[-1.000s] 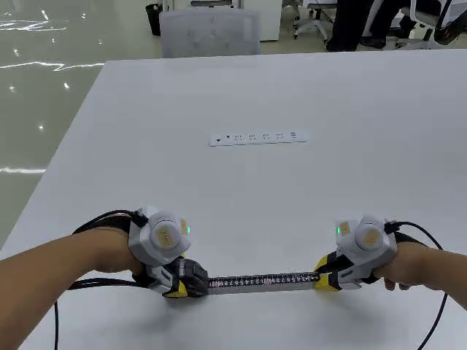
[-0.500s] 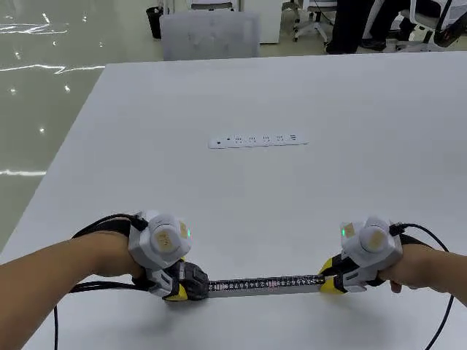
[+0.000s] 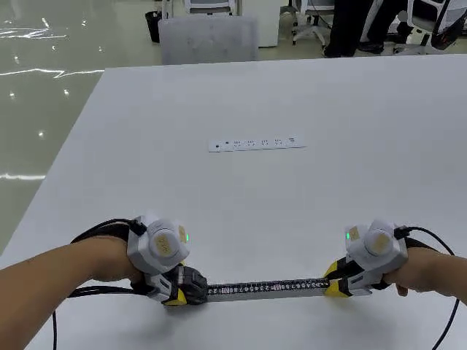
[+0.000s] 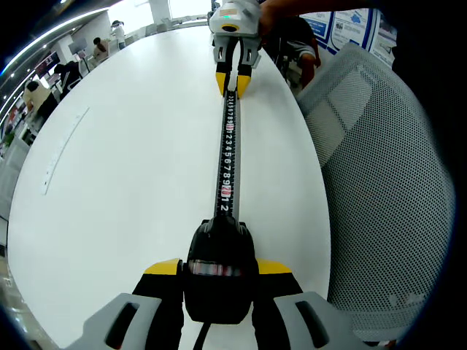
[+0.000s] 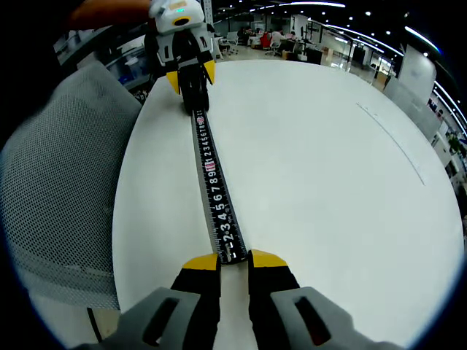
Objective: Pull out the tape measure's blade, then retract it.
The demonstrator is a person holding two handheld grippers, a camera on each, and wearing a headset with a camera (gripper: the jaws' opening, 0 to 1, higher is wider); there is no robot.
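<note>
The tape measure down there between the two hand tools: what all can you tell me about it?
The tape measure has a black, plastic-looking case, clamped between the yellow-tipped jaws of the left gripper. Its blade, dark with pale numerals and a few red marks, is drawn out straight and low along the white table, near its front edge. The right gripper pinches the blade's free end.

R gripper (image 3: 333, 286) now farther right vs 1 s ago, approx. same height above bench; gap to tape case (image 3: 191, 284) wider; blade (image 3: 266, 289) runs longer betw. them, more numerals exposed; pull is slow, small steps.
</note>
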